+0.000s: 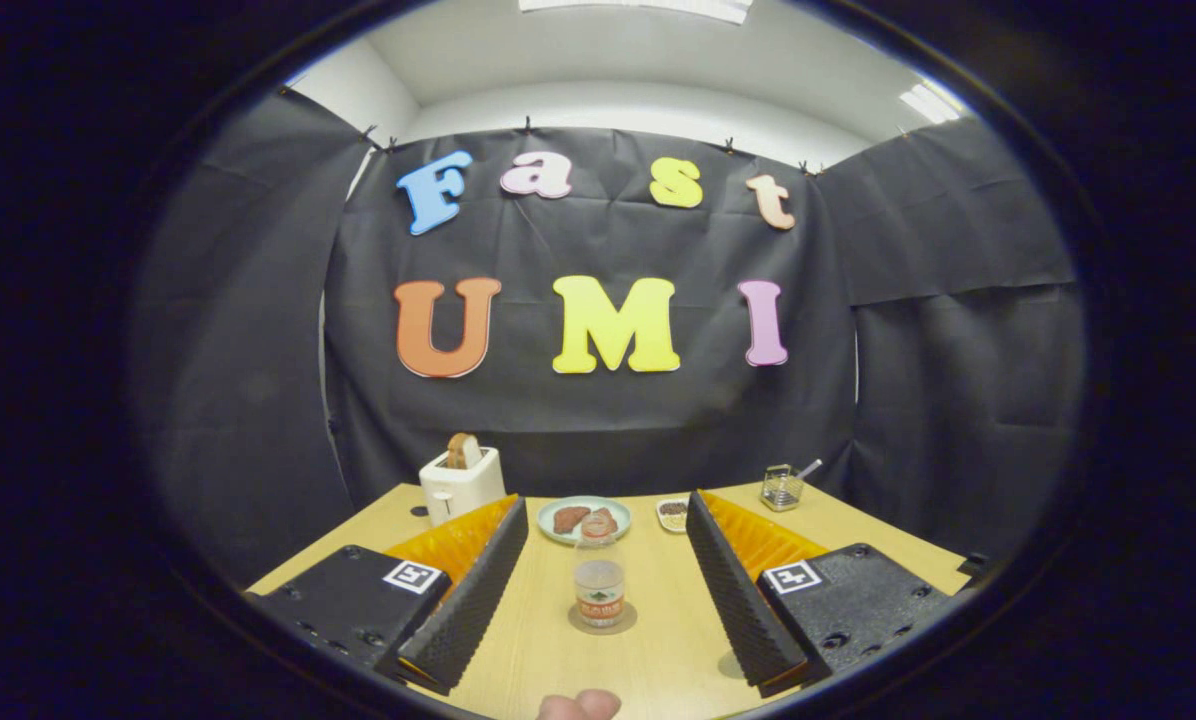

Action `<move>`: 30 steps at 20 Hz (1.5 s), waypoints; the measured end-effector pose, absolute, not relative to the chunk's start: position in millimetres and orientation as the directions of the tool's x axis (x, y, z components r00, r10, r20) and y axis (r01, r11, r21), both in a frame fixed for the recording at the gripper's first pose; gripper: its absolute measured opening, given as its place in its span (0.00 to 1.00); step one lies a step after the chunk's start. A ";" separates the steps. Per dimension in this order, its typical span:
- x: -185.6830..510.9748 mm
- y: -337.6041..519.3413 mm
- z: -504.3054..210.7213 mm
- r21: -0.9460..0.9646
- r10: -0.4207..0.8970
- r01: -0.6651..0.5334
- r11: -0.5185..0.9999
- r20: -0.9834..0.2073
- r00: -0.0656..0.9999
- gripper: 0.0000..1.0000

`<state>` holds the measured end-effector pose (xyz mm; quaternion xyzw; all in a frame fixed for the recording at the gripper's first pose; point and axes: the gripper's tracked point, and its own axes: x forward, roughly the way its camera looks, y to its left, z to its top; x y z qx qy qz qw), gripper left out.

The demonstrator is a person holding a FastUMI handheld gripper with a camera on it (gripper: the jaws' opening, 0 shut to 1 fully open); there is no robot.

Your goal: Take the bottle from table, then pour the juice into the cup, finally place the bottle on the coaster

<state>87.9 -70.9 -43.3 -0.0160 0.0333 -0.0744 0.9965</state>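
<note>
We see the bottle [599,580] standing upright on the coaster [602,620], between our gripper's [598,590] spread fingers, neither touching it; its label print is too small to read. Beyond it, a plate [584,519] holds brown food, a toaster [461,481] holds bread, and a small dish [672,513] holds dark bits.
</note>
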 end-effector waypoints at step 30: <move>-8.2 -90.1 -50.8 -0.045 -0.138 0.137 0.990 -0.035 0.990 1.00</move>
